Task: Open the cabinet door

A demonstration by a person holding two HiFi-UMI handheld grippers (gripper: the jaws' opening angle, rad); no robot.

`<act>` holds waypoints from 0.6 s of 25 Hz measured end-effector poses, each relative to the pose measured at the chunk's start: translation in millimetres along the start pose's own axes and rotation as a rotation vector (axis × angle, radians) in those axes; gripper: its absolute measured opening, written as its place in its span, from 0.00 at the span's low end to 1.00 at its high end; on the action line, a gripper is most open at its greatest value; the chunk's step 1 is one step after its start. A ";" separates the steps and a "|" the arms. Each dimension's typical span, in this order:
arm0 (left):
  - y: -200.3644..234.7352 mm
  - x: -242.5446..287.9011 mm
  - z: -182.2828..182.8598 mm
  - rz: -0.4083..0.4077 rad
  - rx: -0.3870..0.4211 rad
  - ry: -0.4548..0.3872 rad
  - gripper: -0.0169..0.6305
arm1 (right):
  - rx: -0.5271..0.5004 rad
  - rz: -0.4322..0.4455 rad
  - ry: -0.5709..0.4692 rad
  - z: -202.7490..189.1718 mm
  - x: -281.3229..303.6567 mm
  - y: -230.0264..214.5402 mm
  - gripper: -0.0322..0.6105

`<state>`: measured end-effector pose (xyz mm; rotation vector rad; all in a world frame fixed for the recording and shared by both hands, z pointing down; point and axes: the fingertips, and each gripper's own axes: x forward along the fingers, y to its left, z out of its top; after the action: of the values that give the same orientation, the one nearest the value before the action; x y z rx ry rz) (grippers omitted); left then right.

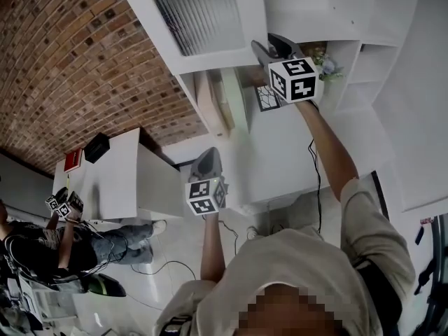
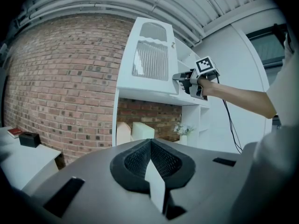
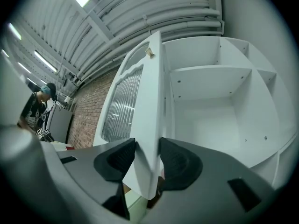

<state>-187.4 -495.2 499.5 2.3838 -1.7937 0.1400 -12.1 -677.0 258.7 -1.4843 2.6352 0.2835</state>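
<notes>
Head cam steep down, L cam back, R cam tight on door (image 3: 148, 125) — cabinet (image 1: 322, 5) in all.

No words, numbers or brand names can be read in any view. The cube (image 1: 206, 196) on your left tool (image 1: 208, 154), near centre, and its twin on your right tool (image 1: 269, 45), at one o'clock, bear only black-and-white square patterns.

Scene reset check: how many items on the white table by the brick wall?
2. A red book and a black box beside it, both along the table's wall-side edge. A seated person reaches over one corner, so more may be hidden.
</notes>
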 end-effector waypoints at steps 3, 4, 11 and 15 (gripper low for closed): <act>-9.1 -9.9 -10.6 0.013 -0.012 0.006 0.07 | -0.002 0.015 -0.005 1.7 -13.0 5.1 0.31; -11.0 -13.4 -14.4 0.019 -0.016 0.008 0.07 | -0.003 0.019 -0.008 2.4 -16.7 6.9 0.31; -8.8 -37.7 -22.8 0.037 -0.023 -0.008 0.07 | -0.005 0.006 -0.019 4.9 -36.0 22.9 0.27; -6.7 -55.6 -18.6 0.018 -0.017 -0.018 0.07 | -0.017 -0.015 -0.015 10.4 -51.1 39.1 0.26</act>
<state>-196.1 -437.4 508.0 2.3649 -1.8169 0.1054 -19.0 -612.2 262.1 -1.4998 2.6156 0.3160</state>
